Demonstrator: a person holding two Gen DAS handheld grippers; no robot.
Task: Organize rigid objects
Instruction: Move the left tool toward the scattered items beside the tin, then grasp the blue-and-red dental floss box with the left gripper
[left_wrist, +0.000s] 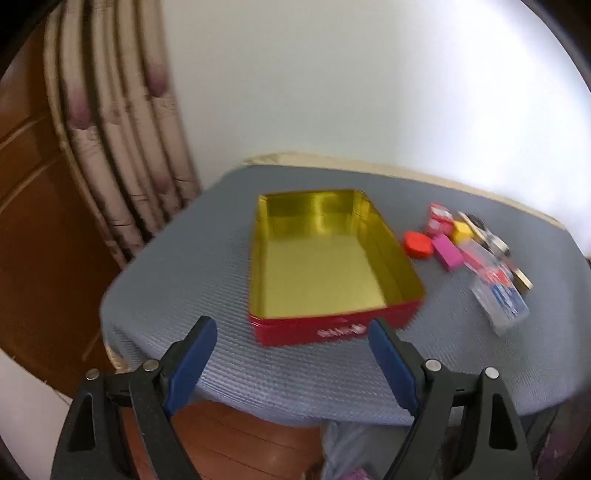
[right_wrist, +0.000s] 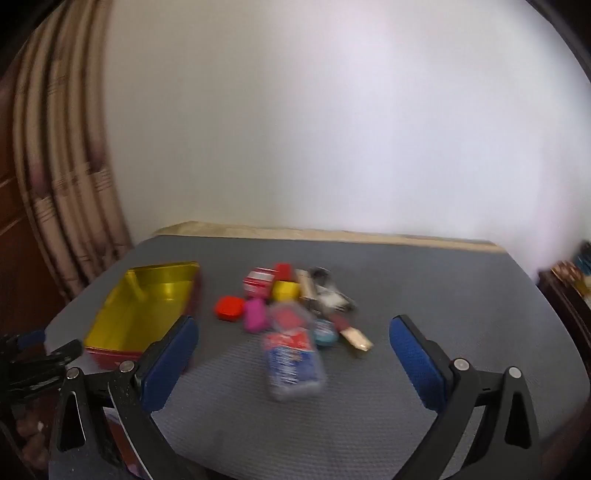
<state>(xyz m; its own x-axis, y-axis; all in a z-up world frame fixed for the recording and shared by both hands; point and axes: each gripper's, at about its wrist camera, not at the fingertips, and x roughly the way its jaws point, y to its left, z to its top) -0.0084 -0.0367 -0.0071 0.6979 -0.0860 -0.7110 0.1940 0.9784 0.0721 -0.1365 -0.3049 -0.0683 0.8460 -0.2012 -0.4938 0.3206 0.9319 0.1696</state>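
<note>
- Red tin (left_wrist: 332, 328), gold-lined and lidless, sits at centre frame in the left wrist view and at left of centre in the right wrist view (right_wrist: 144, 314); nothing lies inside it.
- Cluster of small rigid objects (right_wrist: 291, 310), in the middle of the right wrist view and at right of centre in the left wrist view, lies on the mat just beside the tin, apart from its wall. Legible members: red hexagonal piece (left_wrist: 417, 243), magenta block (left_wrist: 447, 254), yellow cube (right_wrist: 285, 290), red-and-white carton (right_wrist: 258, 282), clear plastic case (right_wrist: 293, 363) with red and blue print, nearest the camera. The dark and metallic items at the cluster's far side are too blurred to name.
- Left gripper (left_wrist: 291, 354), lower frame, jaws spread wide and empty, is aimed at the tin's near wall.
- Right gripper (right_wrist: 293, 354), lower frame, jaws likewise wide apart and holding nothing, frames the clear case.
- Grey ribbed mat (left_wrist: 207, 273) covers the table; curtain (left_wrist: 110, 147) hangs at upper left.
- Progress, as judged: none of the sorting is done. Every piece remains outside the tin, so the whole transfer is left, likely beginning with the clear case.
</note>
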